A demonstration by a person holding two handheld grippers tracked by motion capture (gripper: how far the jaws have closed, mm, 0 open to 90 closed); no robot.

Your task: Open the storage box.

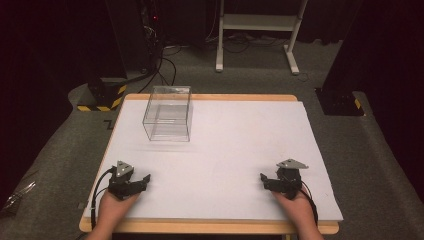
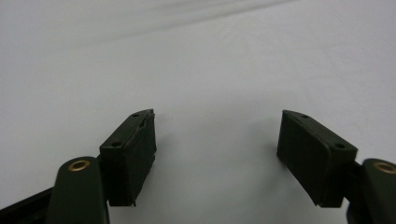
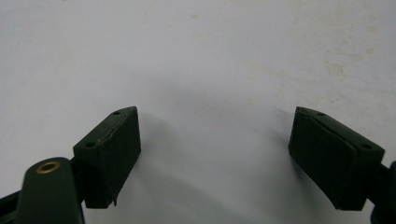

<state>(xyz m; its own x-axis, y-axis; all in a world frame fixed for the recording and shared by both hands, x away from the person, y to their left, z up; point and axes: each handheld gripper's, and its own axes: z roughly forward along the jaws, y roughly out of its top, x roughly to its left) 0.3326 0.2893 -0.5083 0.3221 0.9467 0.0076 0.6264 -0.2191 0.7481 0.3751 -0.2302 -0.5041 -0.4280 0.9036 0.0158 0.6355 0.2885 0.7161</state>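
Observation:
A clear plastic box (image 1: 168,114) stands upright and empty on the white tabletop (image 1: 235,140), toward its far left. My left gripper (image 1: 142,181) rests near the front left edge, held by a hand, pointing right. In the left gripper view its jaws stand wide apart over bare white surface, the left gripper (image 2: 217,135) open and holding nothing. My right gripper (image 1: 265,180) rests near the front right edge, pointing left. In the right gripper view the right gripper (image 3: 215,135) is likewise open with nothing between its pads (image 3: 112,154).
A wooden rim (image 1: 210,227) borders the table's front. Beyond the table lie grey carpet, a white desk frame (image 1: 257,30), cables (image 1: 165,65) and a yellow-and-black striped base (image 1: 102,97) at the back left. A dark stand base (image 1: 340,102) sits at the right.

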